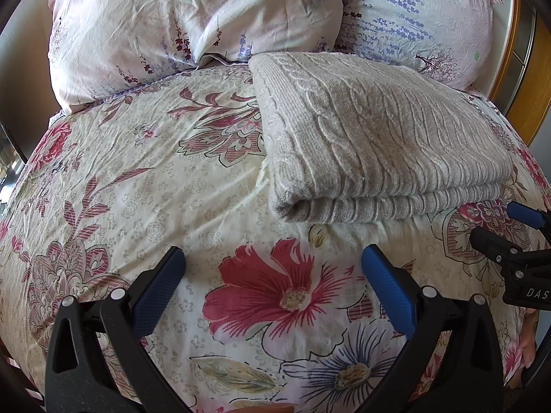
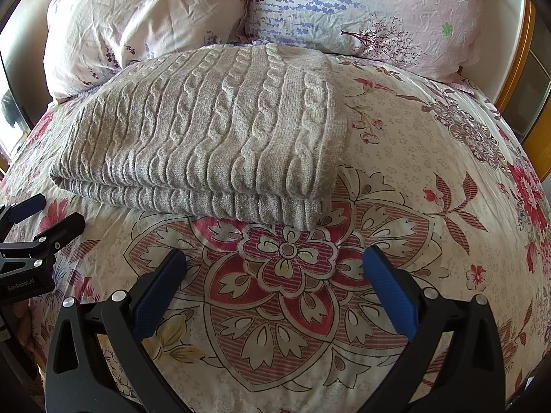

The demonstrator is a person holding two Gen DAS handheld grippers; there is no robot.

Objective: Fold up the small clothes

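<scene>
Your left gripper (image 1: 273,258) and right gripper (image 2: 275,258) are both spread wide, holding nothing, near the front edge of the folded grey sweater (image 2: 206,130) on the flowery bed cover (image 2: 430,172).

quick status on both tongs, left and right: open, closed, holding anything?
Left tongs: open, empty, over the bedspread, short of the folded sweater.
Right tongs: open, empty, also short of the sweater.
</scene>
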